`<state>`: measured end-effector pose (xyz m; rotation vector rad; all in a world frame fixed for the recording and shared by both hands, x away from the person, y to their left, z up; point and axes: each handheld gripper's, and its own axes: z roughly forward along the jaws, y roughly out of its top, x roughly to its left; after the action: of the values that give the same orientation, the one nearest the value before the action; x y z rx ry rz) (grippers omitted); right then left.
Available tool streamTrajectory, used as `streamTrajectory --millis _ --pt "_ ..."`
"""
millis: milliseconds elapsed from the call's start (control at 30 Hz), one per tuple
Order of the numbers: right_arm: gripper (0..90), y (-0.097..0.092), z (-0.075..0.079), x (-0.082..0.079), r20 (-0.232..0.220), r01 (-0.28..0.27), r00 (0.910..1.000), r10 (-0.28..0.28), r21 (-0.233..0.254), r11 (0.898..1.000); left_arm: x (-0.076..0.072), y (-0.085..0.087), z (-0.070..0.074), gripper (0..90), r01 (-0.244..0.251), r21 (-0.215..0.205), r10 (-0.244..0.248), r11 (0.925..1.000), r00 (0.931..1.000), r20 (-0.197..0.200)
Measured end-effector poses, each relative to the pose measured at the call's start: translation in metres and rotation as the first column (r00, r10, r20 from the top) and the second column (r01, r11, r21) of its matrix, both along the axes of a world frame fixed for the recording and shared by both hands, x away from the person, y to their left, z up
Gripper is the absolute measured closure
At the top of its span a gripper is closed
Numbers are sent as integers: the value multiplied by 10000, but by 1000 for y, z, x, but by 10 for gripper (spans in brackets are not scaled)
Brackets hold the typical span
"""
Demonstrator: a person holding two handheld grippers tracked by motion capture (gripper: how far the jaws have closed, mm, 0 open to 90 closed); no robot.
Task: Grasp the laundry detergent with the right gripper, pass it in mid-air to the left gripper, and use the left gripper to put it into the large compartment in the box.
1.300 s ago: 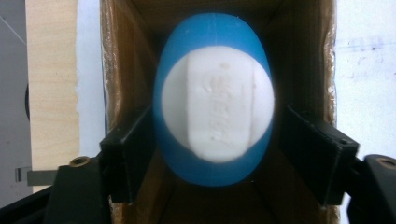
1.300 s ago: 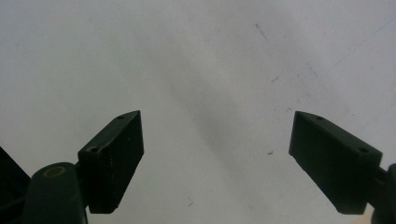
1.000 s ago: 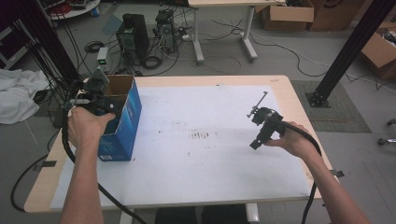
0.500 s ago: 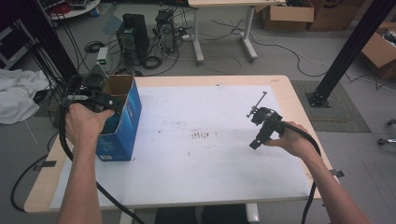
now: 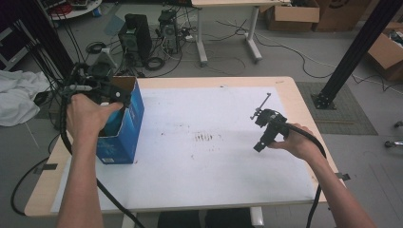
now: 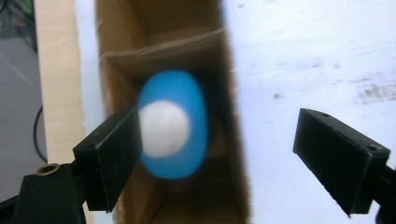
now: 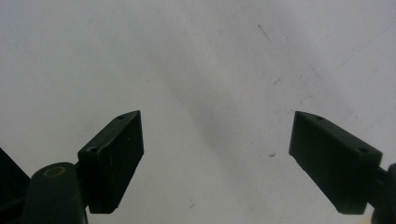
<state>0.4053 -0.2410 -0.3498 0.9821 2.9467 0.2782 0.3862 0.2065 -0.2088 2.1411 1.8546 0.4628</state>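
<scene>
A tall blue cardboard box (image 5: 124, 130) with an open top stands at the left of the white-covered table (image 5: 214, 166). My left gripper (image 5: 113, 93) hovers over its opening. In the left gripper view its jaws have just been opening and stand wide apart (image 6: 219, 154). Below them, inside the box (image 6: 119, 70), lies a blurred blue oval object with a white round end (image 6: 173, 125), touching neither pad. My right gripper (image 5: 260, 145) hangs open over the bare white surface at the right, nothing between its fingers (image 7: 217, 158).
Cables trail from both grippers across the table edge. On the floor beyond stand two computer towers (image 5: 135, 35), a desk frame (image 5: 223, 28) and cardboard boxes (image 5: 292, 14). A black post (image 5: 354, 52) rises at the right. White cloth (image 5: 16, 97) lies at the left.
My left hand and its gripper have risen a little above the box's open top. The right hand has kept still.
</scene>
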Motion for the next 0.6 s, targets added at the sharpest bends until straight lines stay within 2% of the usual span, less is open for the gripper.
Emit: streamTrajectory --millis 133,233,267,300,333,367,400,433,467,500,533,567,600 --pt "177 0 1 0 -17 2 10000 -2 -39 10000 0 -17 12 163 571 139 -573 9983 9983 128" --pt "178 0 1 -1 -56 79 10000 -79 -52 10000 1 -30 17 163 1082 176 -1082 9940 9941 3" --pt "178 0 1 -1 -56 79 10000 -79 -52 10000 1 -30 17 164 1082 176 -1082 9940 9941 3" --pt "179 -1 1 -1 -31 78 10000 -78 -57 10000 2 -41 17 162 1641 264 -1637 9861 9864 -153" --pt "179 -1 1 -1 -31 78 10000 -78 -57 10000 2 -41 17 161 1641 264 -1637 9861 9864 -153" --pt "179 -2 1 -1 -39 99 9999 -99 -98 9999 3 -51 16 162 2032 327 -2022 9786 9789 -310" --pt "179 -2 1 -1 -39 99 9999 -99 -98 9999 3 -51 16 164 2032 327 -2022 9786 9789 -310" --pt "179 -3 1 -2 -24 150 9999 -151 -97 9998 4 -61 13 166 2461 316 -2446 9687 9686 -456" --pt "180 -3 2 -2 -33 134 9999 -135 -94 9999 4 -61 13 166 2461 316 -2446 9687 9686 -456" --pt "179 -4 3 -3 -50 178 9998 -179 -136 9997 5 -70 9 166 2853 249 -2834 9581 9571 -610" --pt "179 -4 3 -3 -50 178 9998 -179 -136 9997 5 -70 9 166 2853 249 -2834 9581 9571 -610" --pt "179 -5 3 -3 -13 201 9998 -201 -123 9997 7 -79 4 166 3247 173 -3225 9457 9434 -771" --pt "179 -5 3 -3 -13 201 9998 -201 -123 9997 7 -79 4 166 3247 173 -3225 9457 9434 -771"
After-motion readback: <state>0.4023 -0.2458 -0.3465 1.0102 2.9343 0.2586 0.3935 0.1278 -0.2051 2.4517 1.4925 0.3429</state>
